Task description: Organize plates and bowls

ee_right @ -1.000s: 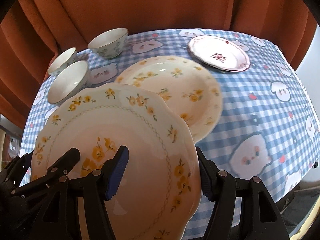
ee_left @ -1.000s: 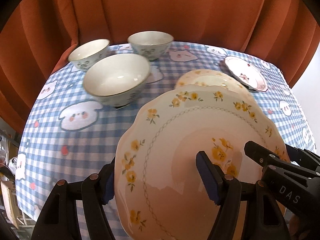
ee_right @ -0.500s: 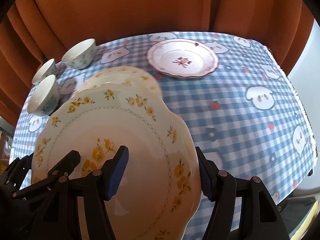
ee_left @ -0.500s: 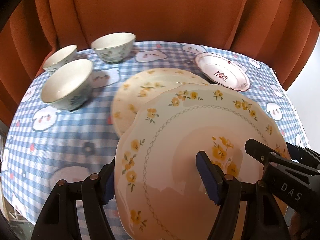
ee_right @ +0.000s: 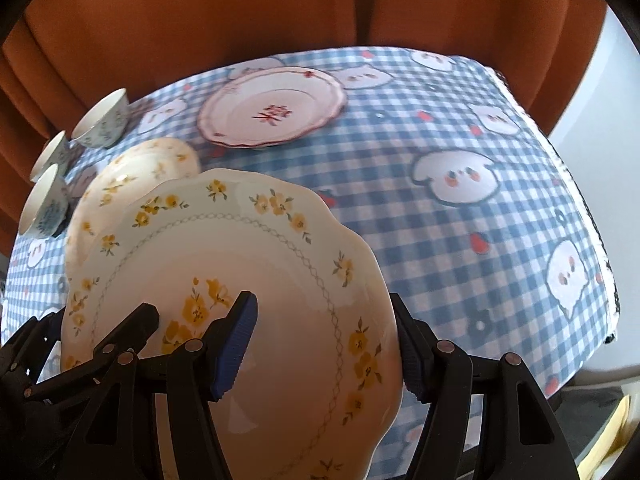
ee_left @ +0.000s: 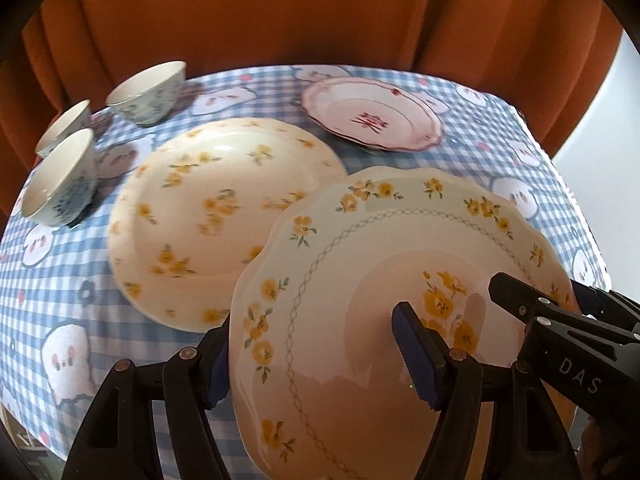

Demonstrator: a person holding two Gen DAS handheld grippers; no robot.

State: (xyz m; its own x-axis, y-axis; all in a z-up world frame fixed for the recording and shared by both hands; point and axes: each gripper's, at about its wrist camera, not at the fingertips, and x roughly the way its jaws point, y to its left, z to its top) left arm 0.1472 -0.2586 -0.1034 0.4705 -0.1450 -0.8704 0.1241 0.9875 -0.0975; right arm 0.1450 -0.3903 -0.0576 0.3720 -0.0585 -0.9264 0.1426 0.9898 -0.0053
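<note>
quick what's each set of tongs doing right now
left tongs: closed on the scalloped yellow-flower plate.
right tongs: closed on the same plate's opposite rim.

I see a blue-and-white checked tablecloth (ee_right: 400, 184) printed with white cartoon animal faces, and rust-orange curtains (ee_left: 320, 12) hanging in folds behind it.

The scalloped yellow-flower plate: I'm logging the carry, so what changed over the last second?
Both claws, left and right, kept clamping the scalloped plate and carried it sideways, away from the bowls toward the pink-rimmed plate. The grip and the dishes on the table stayed unchanged.
</note>
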